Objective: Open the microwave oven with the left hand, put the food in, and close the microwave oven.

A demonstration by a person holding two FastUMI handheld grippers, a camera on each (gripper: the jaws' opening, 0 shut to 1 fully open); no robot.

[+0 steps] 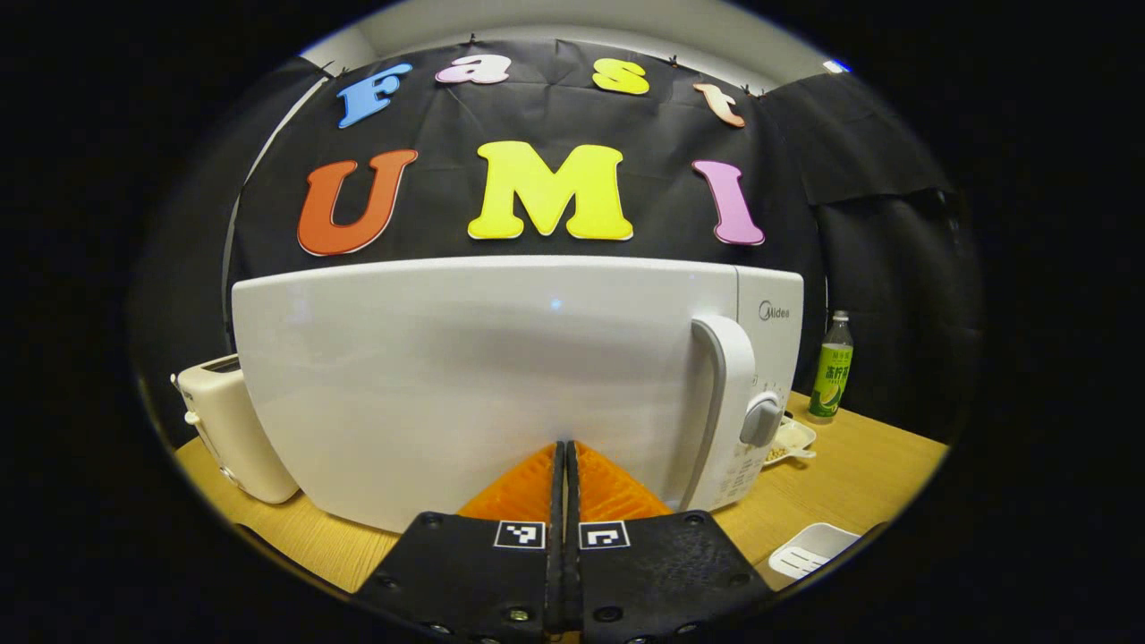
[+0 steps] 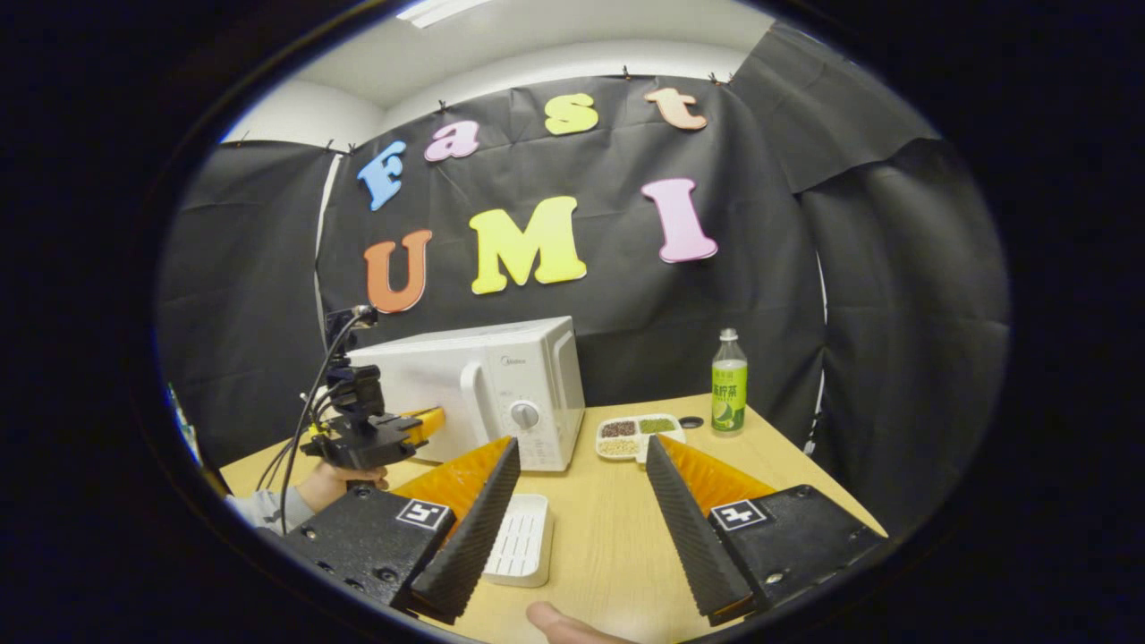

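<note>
A: In the left gripper view, where do we stand?

B: We have the left tool (image 1: 565,452) right up at the microwave oven (image 1: 501,385). Its two fingers lie pressed together with nothing between them, and their tips sit at the lower part of the closed door; whether they touch it we cannot tell. The handle (image 1: 729,394) runs upright to the right of the tips, beside the dial (image 1: 762,419).

A: Why there?

B: We judge that the left hand is placed before the door because that hand must open it. But the fingers are not around the handle.

A: What else is near the oven?

B: A toaster (image 1: 228,429) is just beside its left end, a bottle (image 1: 832,367) behind its right end, and a white tray (image 1: 809,550) on the desk (image 1: 859,474) in front of its right corner.

A: And the right gripper view?

B: Our right tool (image 2: 581,465) is spread wide and holds nothing, well in front of the oven (image 2: 487,385). The divided food dish (image 2: 640,434) lies just right of the oven's front, so we judge the wide opening fits a coming pick-up. The left tool (image 2: 420,425) shows at the oven's door, held by a hand (image 2: 326,487). The white tray (image 2: 519,537) lies between our fingers and the oven.
</note>
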